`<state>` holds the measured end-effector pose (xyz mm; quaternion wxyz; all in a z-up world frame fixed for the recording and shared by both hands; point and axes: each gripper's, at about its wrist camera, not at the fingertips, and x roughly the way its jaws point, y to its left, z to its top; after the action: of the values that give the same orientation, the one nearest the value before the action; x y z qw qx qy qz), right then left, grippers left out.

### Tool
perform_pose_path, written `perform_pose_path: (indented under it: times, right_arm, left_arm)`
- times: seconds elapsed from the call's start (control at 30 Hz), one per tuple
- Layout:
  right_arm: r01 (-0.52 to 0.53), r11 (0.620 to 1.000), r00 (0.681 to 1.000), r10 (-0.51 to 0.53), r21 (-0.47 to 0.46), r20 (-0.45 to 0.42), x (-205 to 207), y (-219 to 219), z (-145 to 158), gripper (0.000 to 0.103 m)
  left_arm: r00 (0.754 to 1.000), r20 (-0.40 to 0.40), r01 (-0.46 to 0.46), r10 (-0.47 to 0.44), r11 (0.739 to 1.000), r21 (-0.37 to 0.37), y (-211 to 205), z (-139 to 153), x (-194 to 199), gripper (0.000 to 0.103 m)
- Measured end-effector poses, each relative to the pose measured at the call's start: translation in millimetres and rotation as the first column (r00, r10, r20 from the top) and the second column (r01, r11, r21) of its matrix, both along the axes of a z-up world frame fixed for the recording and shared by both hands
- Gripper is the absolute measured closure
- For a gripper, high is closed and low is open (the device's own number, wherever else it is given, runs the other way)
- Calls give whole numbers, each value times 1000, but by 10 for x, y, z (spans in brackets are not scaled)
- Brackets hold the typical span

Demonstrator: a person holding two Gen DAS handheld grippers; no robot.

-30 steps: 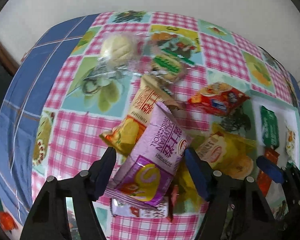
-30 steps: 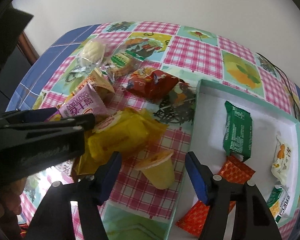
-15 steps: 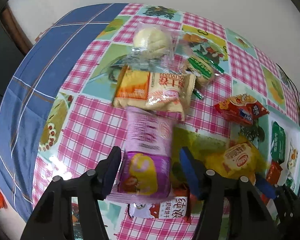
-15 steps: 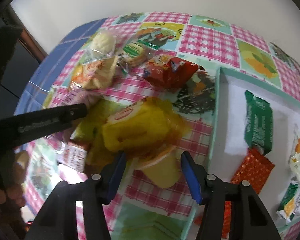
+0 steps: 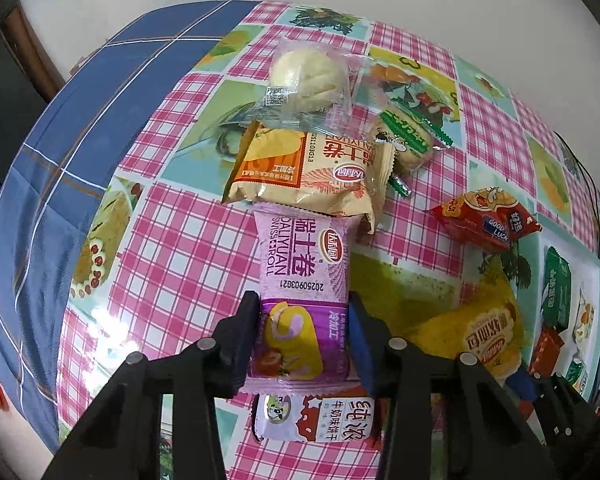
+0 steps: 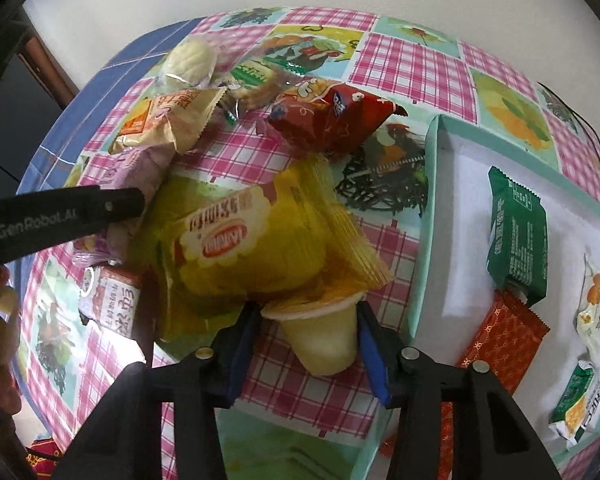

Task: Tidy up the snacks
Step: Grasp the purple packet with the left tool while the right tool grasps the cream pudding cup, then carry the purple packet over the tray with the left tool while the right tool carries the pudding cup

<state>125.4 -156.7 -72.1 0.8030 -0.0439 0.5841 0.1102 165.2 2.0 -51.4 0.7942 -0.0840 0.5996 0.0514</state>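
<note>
My left gripper (image 5: 302,320) is shut on the purple Swiss roll packet (image 5: 302,280), with its fingers against both sides of the packet on the checked tablecloth. My right gripper (image 6: 308,332) is around a yellow jelly cup (image 6: 324,332) lying on its side, with the fingers touching or nearly touching its rim. A big yellow cake packet (image 6: 252,248) lies just beyond the cup. A white tray with a teal rim (image 6: 428,216) at the right holds a green packet (image 6: 518,236), an orange packet (image 6: 500,336) and small packets.
More snacks lie beyond: a beige cake packet (image 5: 312,172), a clear-wrapped round pastry (image 5: 308,78), a green-labelled biscuit (image 5: 408,140), a red packet (image 6: 332,116) and a milk biscuit packet (image 5: 320,418) under the left gripper. A white wall stands behind the table.
The left gripper has closed on the purple packet, which now lies straight between the fingers. The right gripper has moved forward and narrowed around the jelly cup.
</note>
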Motion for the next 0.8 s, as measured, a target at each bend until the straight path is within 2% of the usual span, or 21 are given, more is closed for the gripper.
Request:
perform_pose_path:
  times: [0.17,0.43,0.8]
  right_arm:
    - [20,1000,1000,-20,6,0,-2,-36,3,64]
    - [51,998,999,-51,34,0,18,-118,29,64]
    - [78,989,996,-83,124,39,-4,-262,329,66]
  left_arm:
    - [1000,7,-12,12,1000,-9,14,27,-20,65]
    - [1000,30,-8,9,1000,-13,18,139,-60,65]
    - [995,98,-14,15,1000,-13,28,437,-130,66]
